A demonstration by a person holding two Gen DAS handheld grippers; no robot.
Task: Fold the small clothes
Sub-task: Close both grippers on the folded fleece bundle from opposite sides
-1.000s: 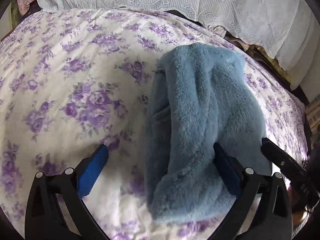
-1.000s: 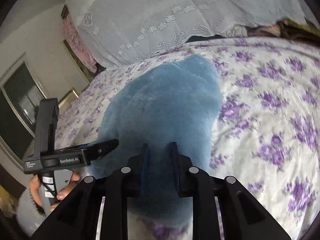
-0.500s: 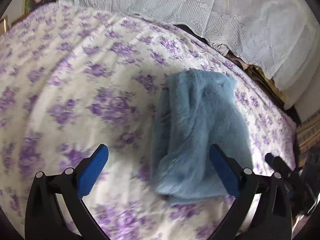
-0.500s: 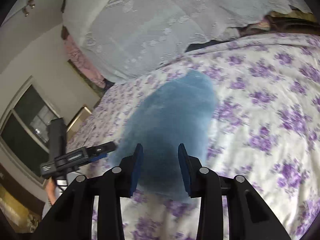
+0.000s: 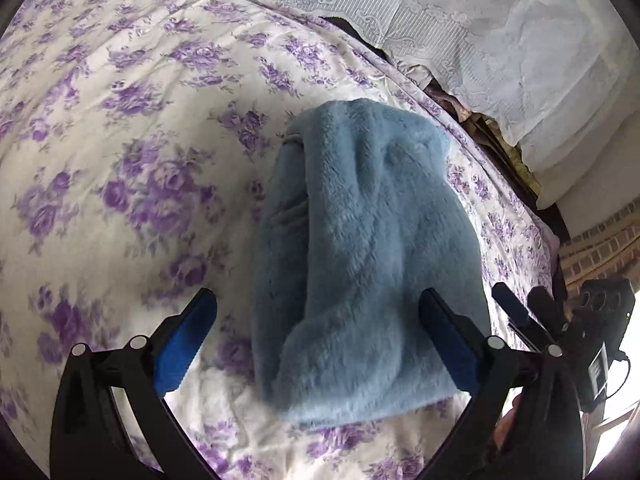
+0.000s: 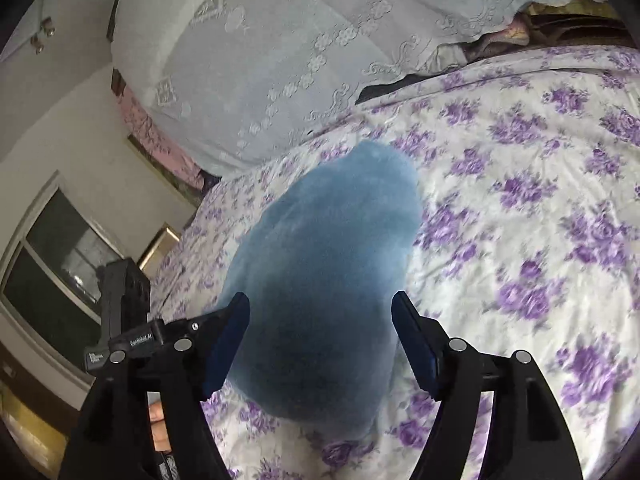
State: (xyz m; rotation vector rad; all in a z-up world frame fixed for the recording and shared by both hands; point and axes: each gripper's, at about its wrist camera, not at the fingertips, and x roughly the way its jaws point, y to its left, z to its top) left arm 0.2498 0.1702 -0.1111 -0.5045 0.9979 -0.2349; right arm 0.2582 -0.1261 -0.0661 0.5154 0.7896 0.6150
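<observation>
Since a second ago the right gripper [image 6: 320, 336] has let go of the blue fleece garment [image 5: 360, 256]: its blue-padded fingers [image 6: 224, 344], then pressed together into the pile, now stand spread wide, with the garment's near end showing between them and nothing pinched. Half a second back they had parted only a little. The left gripper [image 5: 316, 340] has its fingers spread wide as before, the left pad [image 5: 184, 340] over bare sheet beside the garment and the right pad [image 5: 448, 344] at the garment's right edge; whether that pad touches the fleece cannot be told.

The garment is thick, fluffy, light-blue plush, folded into a long, rounded-off bundle with soft ridges running along its length. It lies flat on the floral bedsheet [image 5: 132, 152], a smooth white cloth printed with purple roses, and its far end points toward the white lace cover [image 5: 480, 28] draped beyond the sheet. In the left wrist view the right gripper's black body sits just right of the garment's near corner; in the right wrist view the left gripper's black body sits just left of the garment. Both tools reach over the garment's near end from opposite sides, tilted down toward it.
</observation>
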